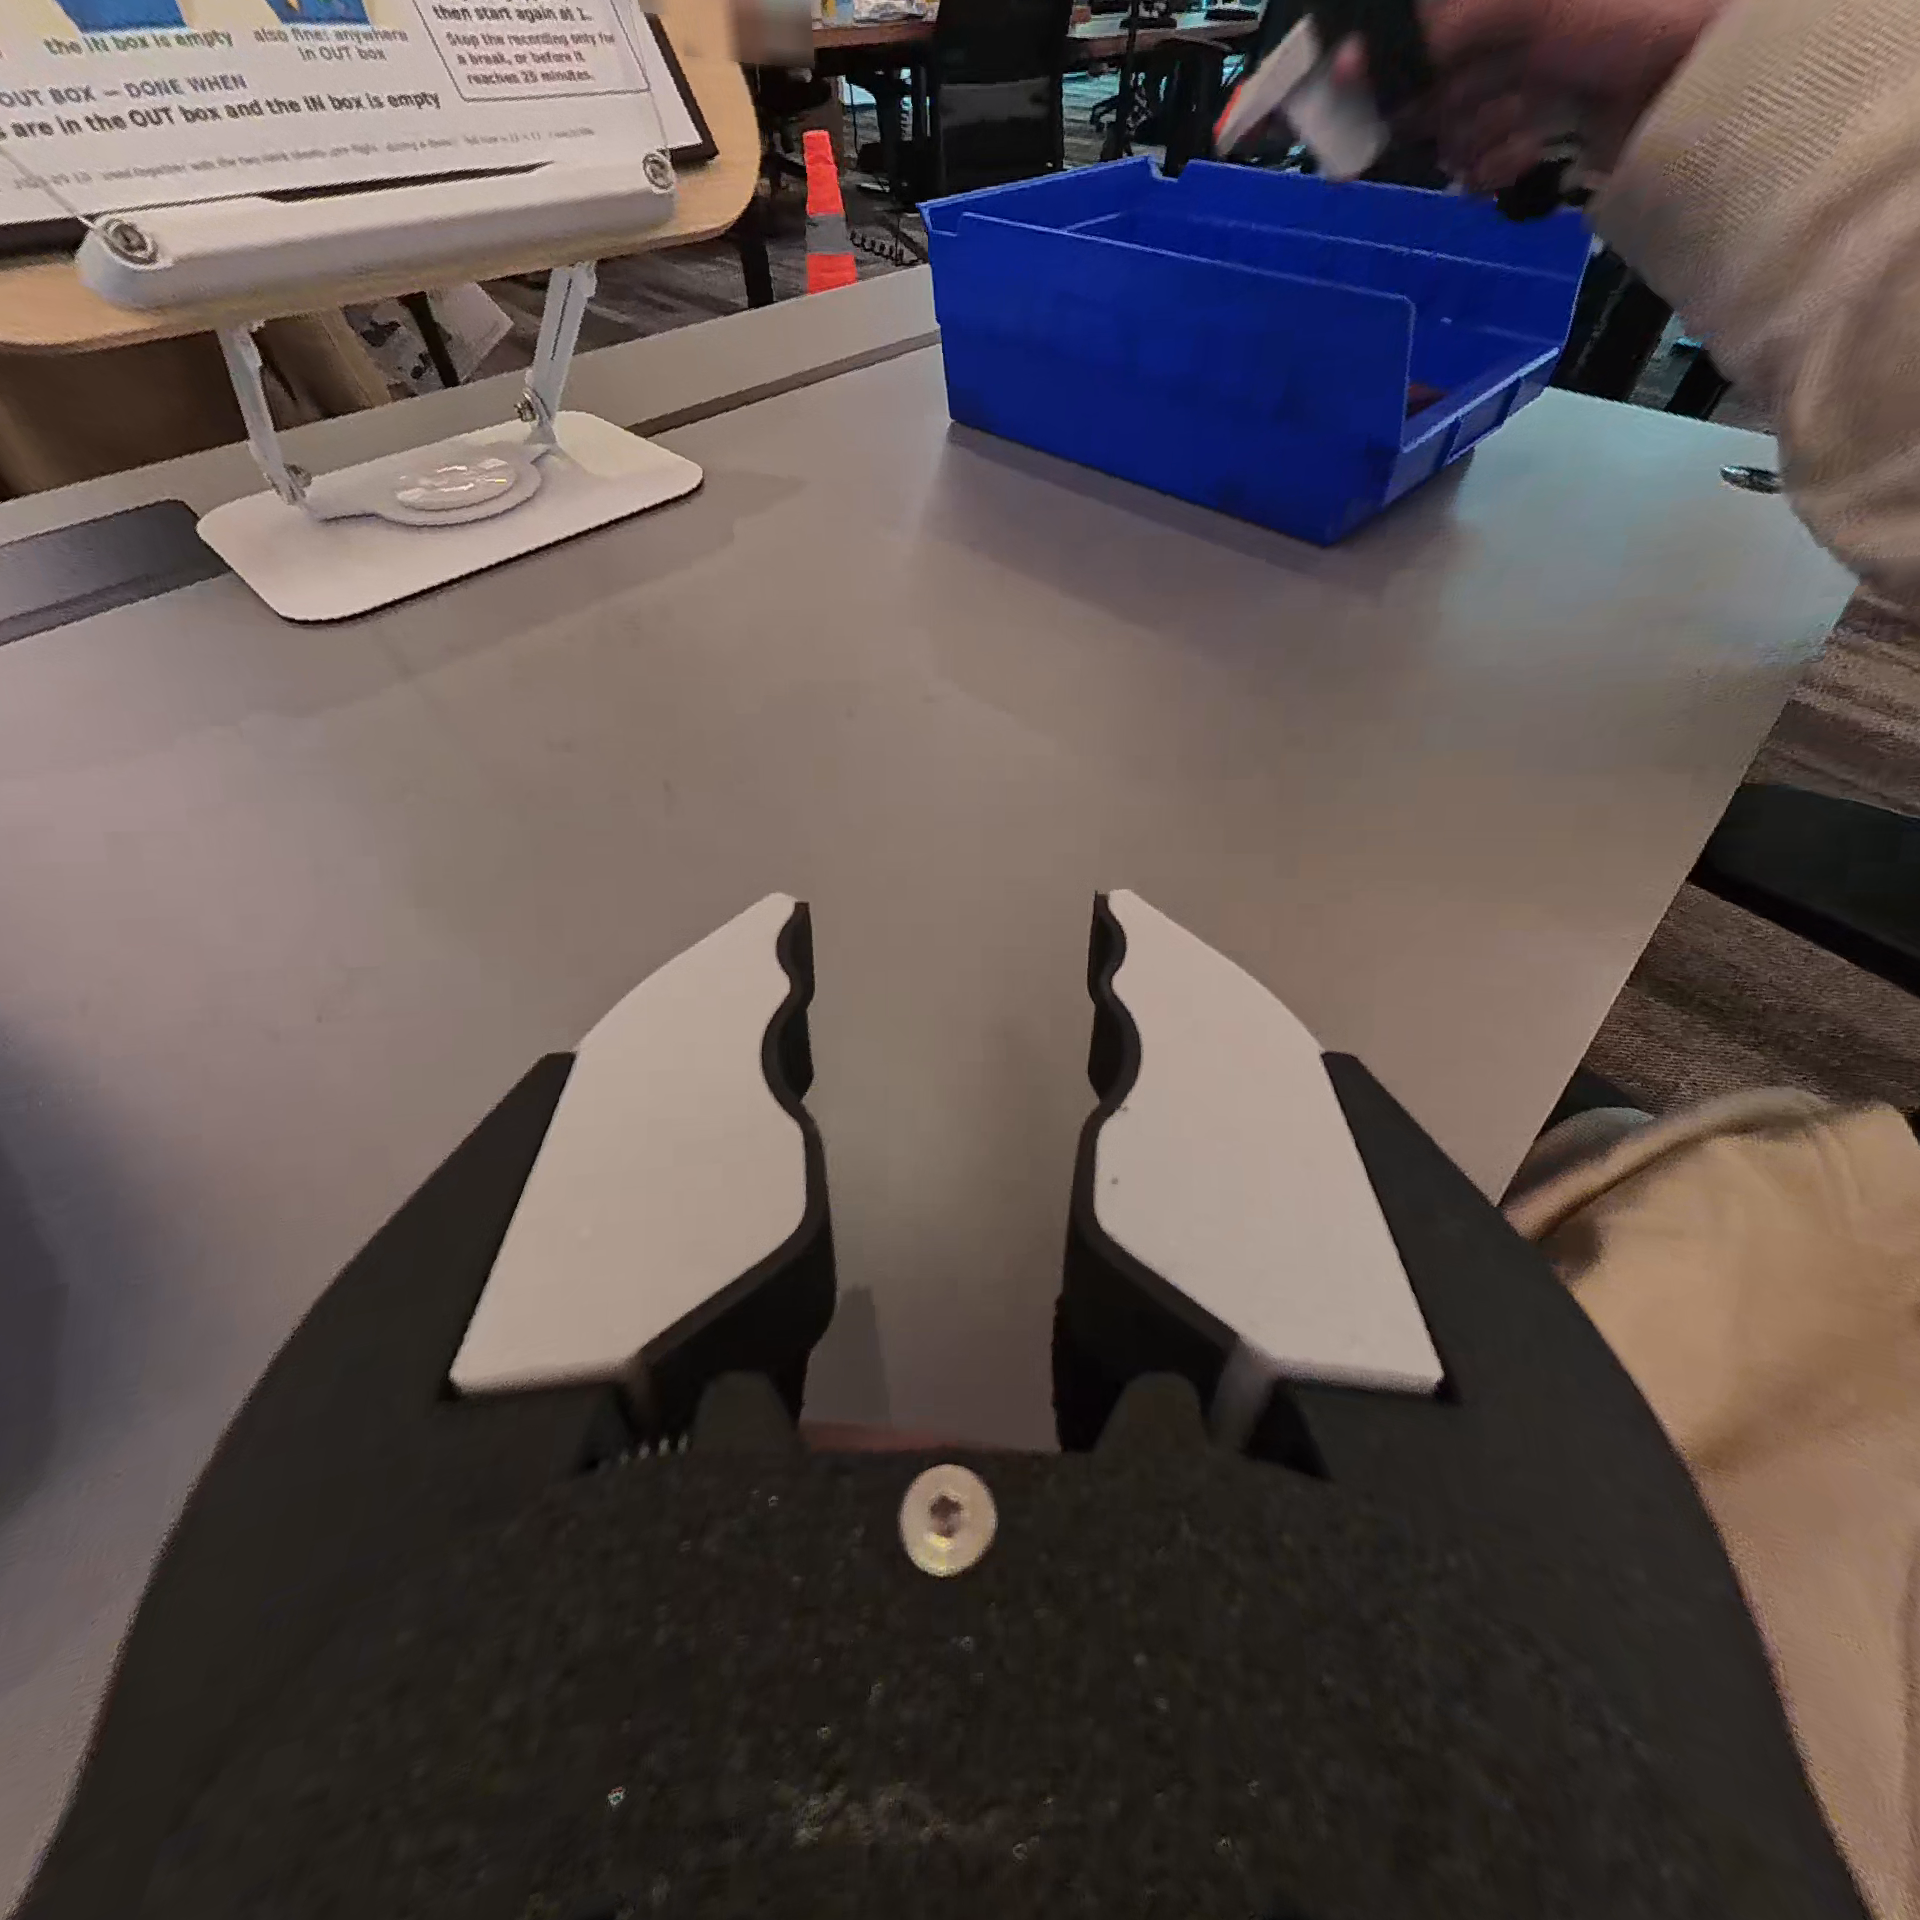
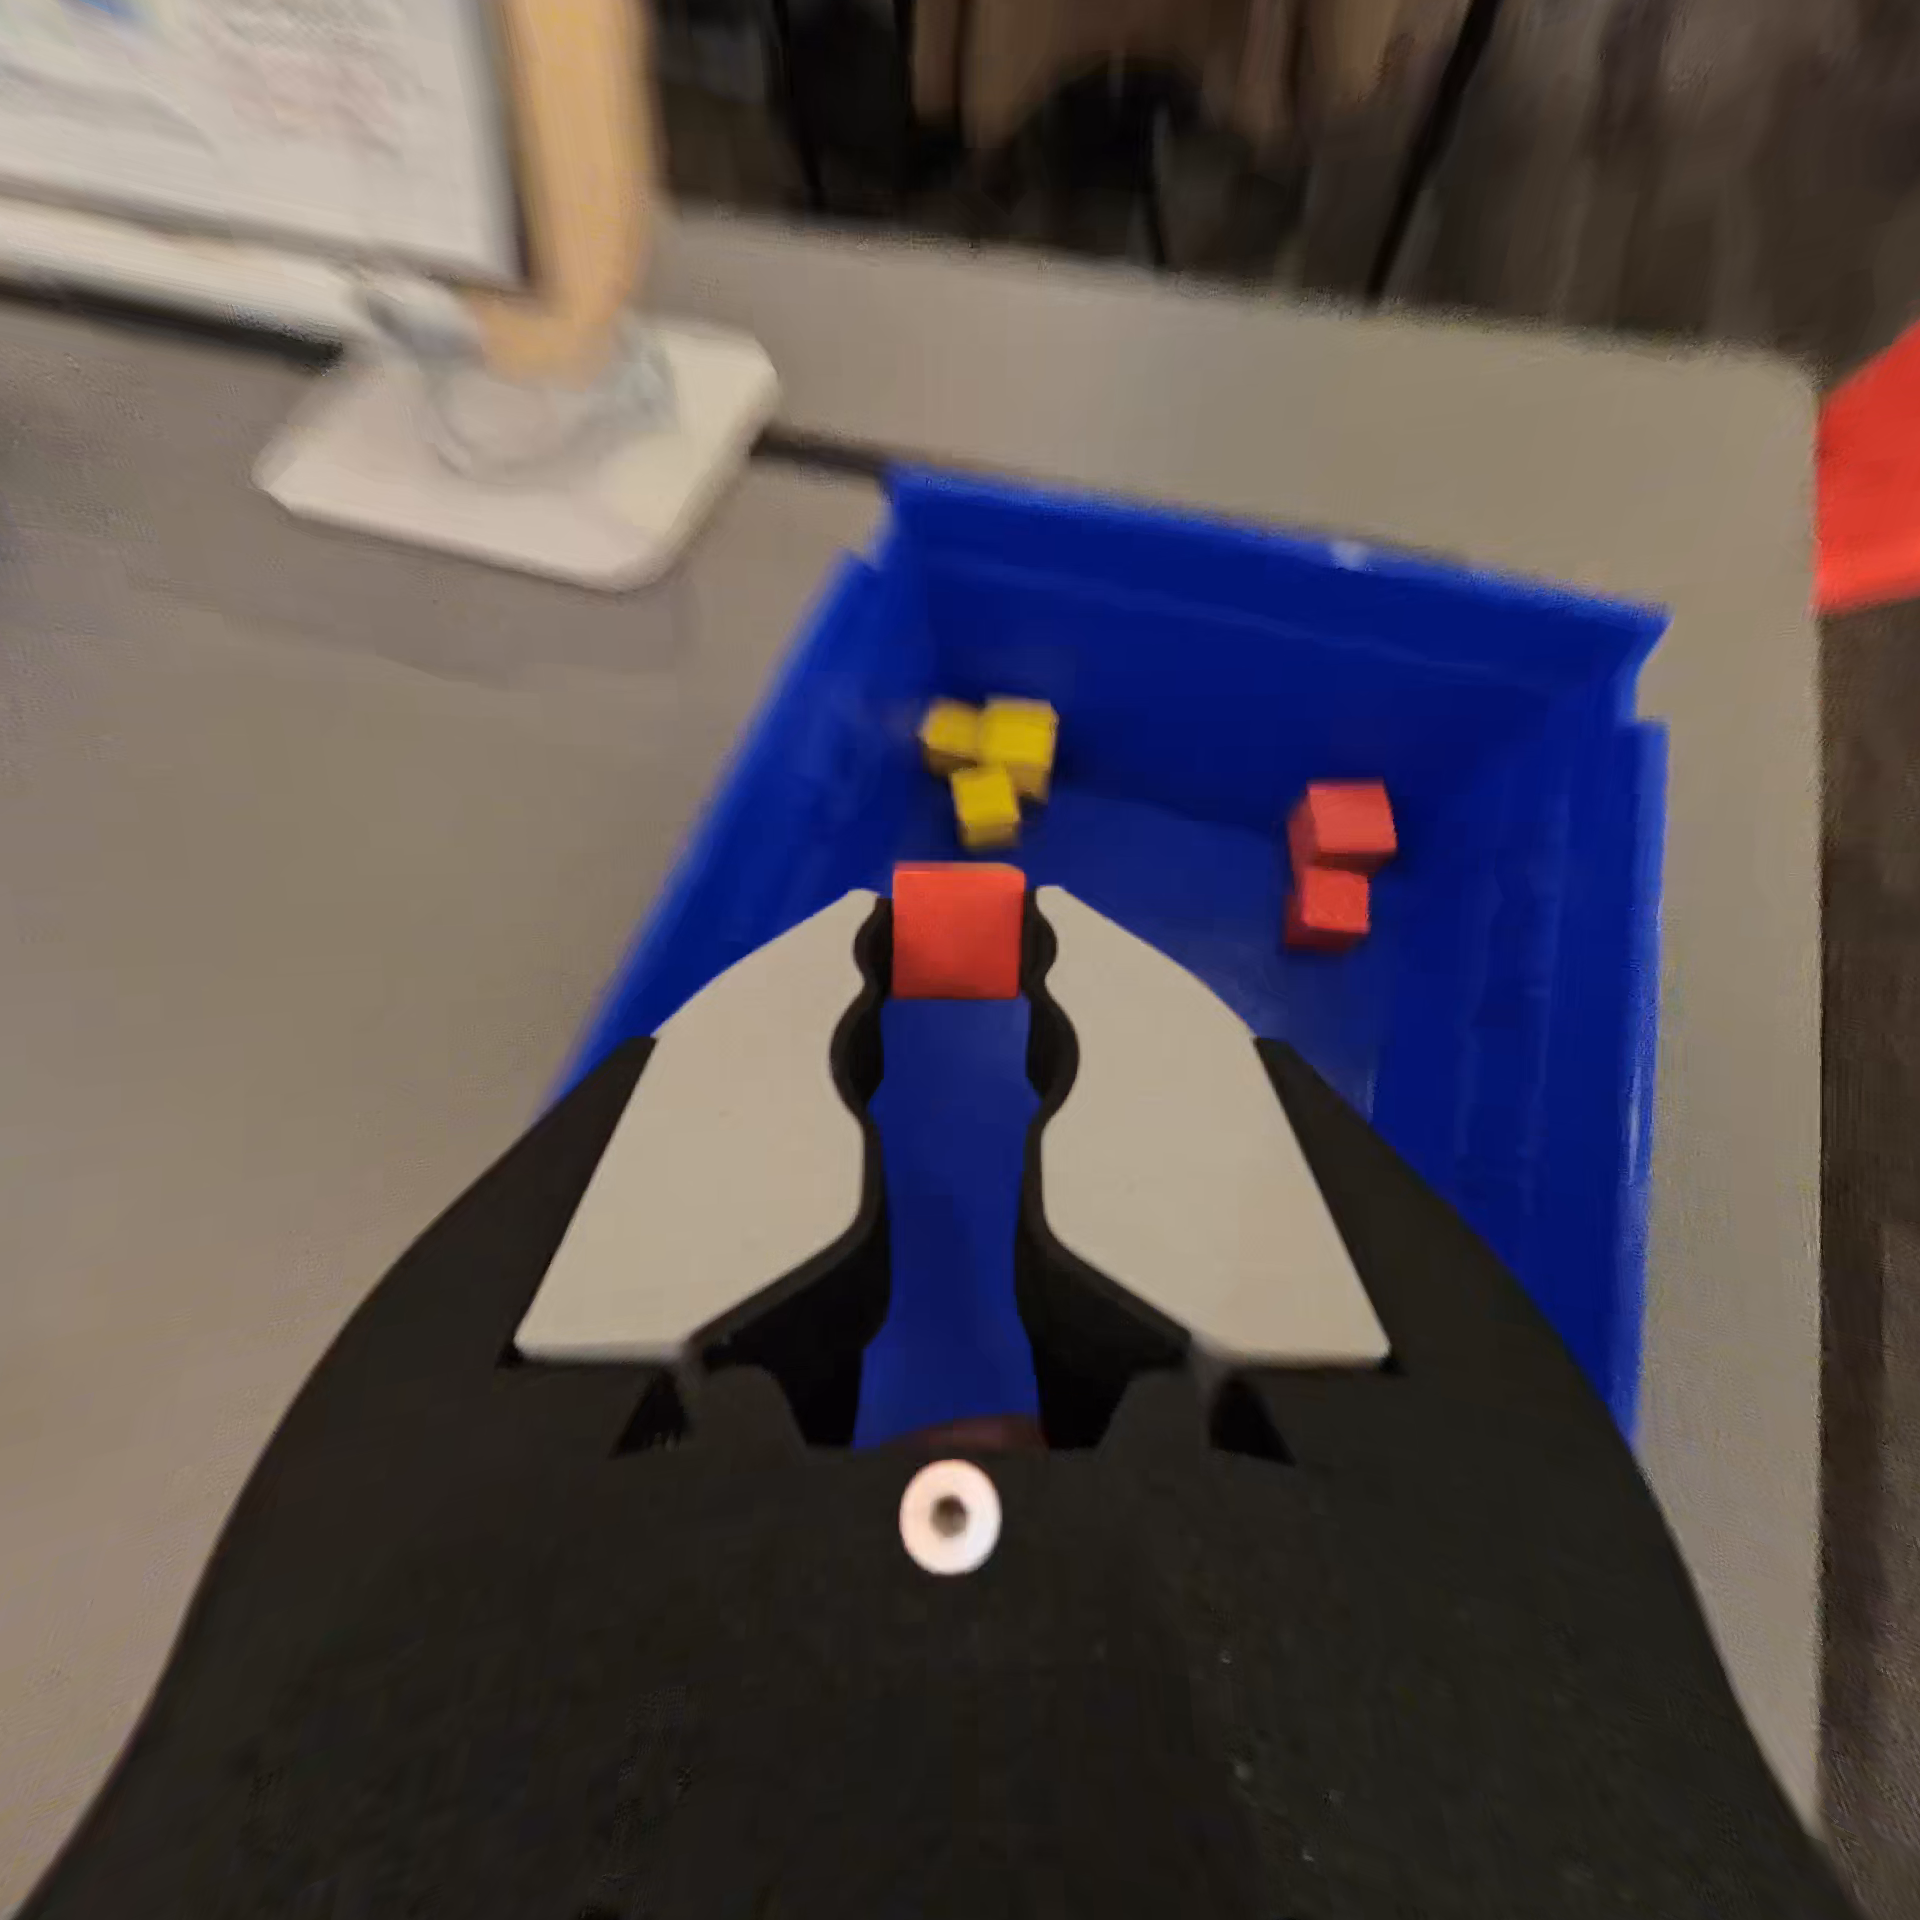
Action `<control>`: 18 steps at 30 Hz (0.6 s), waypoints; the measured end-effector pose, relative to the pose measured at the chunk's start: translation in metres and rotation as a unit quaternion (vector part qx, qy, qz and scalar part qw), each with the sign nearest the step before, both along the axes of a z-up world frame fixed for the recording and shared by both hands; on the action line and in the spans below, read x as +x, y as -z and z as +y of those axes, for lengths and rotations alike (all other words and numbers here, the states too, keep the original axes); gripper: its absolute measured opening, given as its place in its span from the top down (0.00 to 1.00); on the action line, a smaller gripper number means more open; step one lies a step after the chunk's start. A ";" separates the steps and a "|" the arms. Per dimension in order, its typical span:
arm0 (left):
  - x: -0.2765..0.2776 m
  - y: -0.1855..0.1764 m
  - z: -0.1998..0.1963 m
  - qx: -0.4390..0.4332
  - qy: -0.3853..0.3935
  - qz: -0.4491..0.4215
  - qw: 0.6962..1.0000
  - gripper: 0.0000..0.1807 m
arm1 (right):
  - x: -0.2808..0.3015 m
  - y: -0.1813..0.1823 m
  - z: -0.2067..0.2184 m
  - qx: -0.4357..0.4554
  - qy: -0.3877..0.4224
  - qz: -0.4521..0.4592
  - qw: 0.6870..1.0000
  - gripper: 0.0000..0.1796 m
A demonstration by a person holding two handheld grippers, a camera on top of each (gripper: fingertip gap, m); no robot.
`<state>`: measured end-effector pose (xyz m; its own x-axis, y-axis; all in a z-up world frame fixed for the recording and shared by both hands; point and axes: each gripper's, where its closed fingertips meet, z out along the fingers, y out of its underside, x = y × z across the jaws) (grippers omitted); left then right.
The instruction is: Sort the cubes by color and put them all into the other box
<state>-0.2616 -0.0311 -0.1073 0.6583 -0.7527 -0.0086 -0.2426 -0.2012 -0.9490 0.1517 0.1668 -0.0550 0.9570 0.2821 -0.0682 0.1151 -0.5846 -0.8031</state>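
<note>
A red cube (image 2: 958,932) is pinched at the very tips of the right gripper (image 2: 958,935), whose jaws are drawn in narrow on its two side faces. It is carried above the blue box (image 2: 1538,1039), over the near-left part of the floor. The relation that matters is sideways: the red pile (image 2: 1335,873) lies ahead and to the right of the jaws, while the yellow cubes (image 2: 992,769) sit almost straight ahead, just beyond the held cube. A release here would likely land red beside yellow — a shift to the right seems called for first.

The left gripper (image 1: 948,935) is held low over the bare grey bench (image 1: 935,675), jaws wide with nothing between them, well apart from the box; the right is plainly the nearer.

The cubes look like small painted blocks, matt, square-edged, no long axis. The box is glossy moulded plastic with ribbed walls. The white fingers (image 2: 1132,1122) carry wavy black inner pads. The right view is motion-blurred, so fine detail cannot be told.
</note>
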 end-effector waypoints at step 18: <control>-0.001 0.013 0.001 -0.004 0.020 0.025 0.999 0.72 | 0.085 0.128 0.084 -0.255 0.096 -0.179 0.946 0.84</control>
<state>-0.2626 -0.0304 -0.1207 0.6265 -0.7787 -0.0341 -0.2974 -0.1984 -0.9339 0.2370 0.2509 -0.1828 0.9749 0.1180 0.1887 0.1779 -0.9228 -0.3418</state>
